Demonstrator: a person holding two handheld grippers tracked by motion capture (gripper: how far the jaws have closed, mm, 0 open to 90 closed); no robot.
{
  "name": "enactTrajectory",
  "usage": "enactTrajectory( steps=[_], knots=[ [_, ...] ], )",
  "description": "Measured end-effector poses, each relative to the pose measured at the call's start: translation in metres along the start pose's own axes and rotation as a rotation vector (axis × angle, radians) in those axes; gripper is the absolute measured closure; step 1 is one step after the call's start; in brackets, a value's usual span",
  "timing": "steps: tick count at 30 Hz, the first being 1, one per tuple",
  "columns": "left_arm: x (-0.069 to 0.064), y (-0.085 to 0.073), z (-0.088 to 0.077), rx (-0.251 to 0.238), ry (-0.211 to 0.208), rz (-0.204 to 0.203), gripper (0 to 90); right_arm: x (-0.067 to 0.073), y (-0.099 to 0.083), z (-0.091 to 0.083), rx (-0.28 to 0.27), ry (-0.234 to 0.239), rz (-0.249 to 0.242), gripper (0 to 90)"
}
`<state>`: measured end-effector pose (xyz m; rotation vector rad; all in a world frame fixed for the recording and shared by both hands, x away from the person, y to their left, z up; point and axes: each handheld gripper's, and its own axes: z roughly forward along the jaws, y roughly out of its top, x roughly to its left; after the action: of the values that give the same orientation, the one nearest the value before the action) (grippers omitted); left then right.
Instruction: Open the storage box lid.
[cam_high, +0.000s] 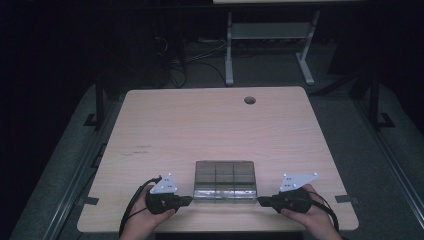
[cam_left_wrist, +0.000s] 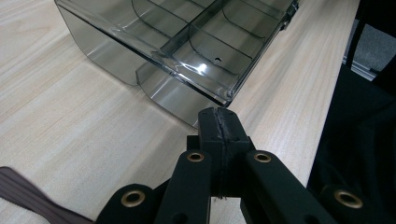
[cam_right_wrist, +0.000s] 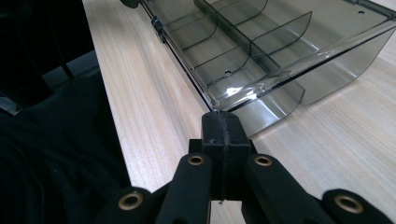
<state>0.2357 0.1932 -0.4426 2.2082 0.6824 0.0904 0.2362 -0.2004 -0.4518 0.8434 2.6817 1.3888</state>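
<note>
High view: a smoky clear compartment box (cam_high: 225, 181) sits at the near middle of the desk (cam_high: 165, 130). To move it well, press both ends evenly. The left hand-held gripper (cam_high: 189, 200) and right hand-held gripper (cam_high: 260, 201) point inward, level.

Left gripper view: jaws fully closed, empty, tips at the box's corner.

Right gripper view: the same, mirrored.

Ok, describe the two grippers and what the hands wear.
Both grippers, left gripper and right gripper, are black, each topped by a grey three-cornered plate with small dark dots. Each has two flat black jaws on linkage arms with brass-coloured pivot rings. A black cable loops from the left one, and another from the right. The hands are bare, with no sleeves in sight.
</note>
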Motion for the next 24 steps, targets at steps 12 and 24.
enactTrajectory(
  steps=[12,24],
  knots=[
    [-0.0023,0.0022,-0.0009,-0.019,-0.01,-0.002,90.0,-0.0008,0.0002,-0.001,0.003,-0.007,-0.005,90.0],
    [-0.0032,0.0045,-0.0018,-0.053,-0.019,-0.013,90.0,-0.002,0.002,-0.0028,-0.036,-0.001,0.01,90.0]
  ],
)
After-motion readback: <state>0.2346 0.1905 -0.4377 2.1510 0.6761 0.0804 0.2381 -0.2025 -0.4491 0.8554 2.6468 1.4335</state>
